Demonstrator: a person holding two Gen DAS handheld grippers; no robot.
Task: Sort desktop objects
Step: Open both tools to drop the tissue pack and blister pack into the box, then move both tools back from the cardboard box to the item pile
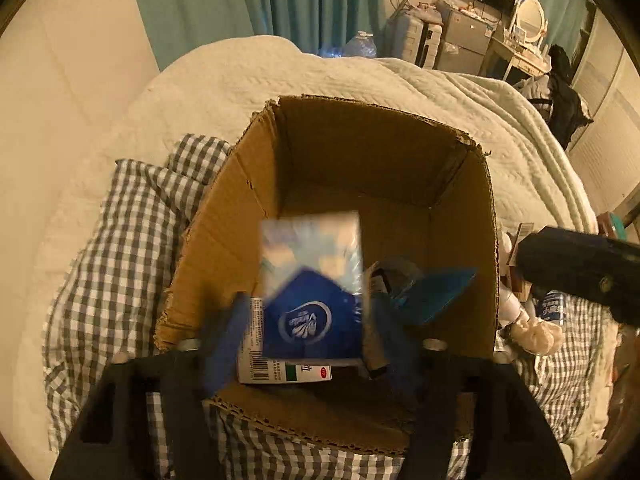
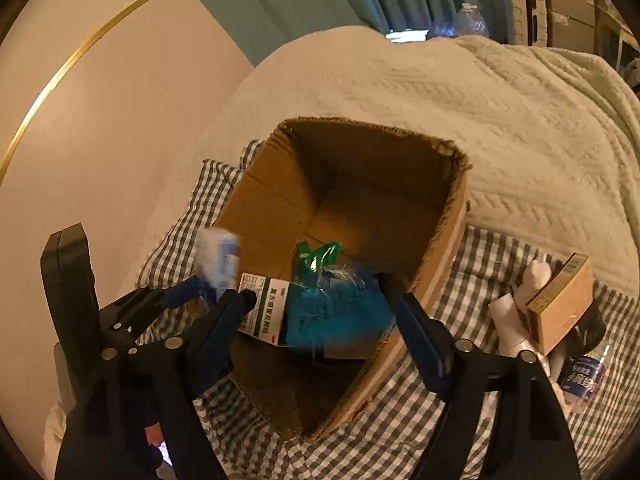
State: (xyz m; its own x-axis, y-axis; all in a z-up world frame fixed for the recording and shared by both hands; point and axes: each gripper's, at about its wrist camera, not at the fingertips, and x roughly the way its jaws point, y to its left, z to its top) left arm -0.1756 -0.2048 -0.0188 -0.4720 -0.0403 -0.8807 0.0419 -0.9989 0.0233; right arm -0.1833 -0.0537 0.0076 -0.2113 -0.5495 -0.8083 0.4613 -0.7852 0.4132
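Observation:
An open cardboard box (image 1: 248, 208) (image 2: 272, 200) stands on a checked cloth on the bed. My left gripper (image 1: 310, 312) hangs over its near edge, jaws wide. A blurred blue-and-white tissue pack (image 1: 316, 280) (image 2: 218, 256) sits between the fingers, with a gap to each pad. My right gripper (image 2: 320, 300) is open over the box's right side. A blurred teal packet with a green top (image 2: 336, 308) (image 1: 436, 292) lies loose between its fingers. A white medicine carton (image 1: 280, 372) (image 2: 260, 308) lies on the box floor. The right gripper's black body (image 1: 580, 264) shows at the right.
To the right of the box on the checked cloth (image 2: 460, 272) lie a small brown carton (image 2: 560, 308), white bottles (image 2: 516, 308) and a blue-labelled water bottle (image 2: 584, 372). A white quilt (image 1: 320, 76) covers the bed behind. A padded wall stands on the left.

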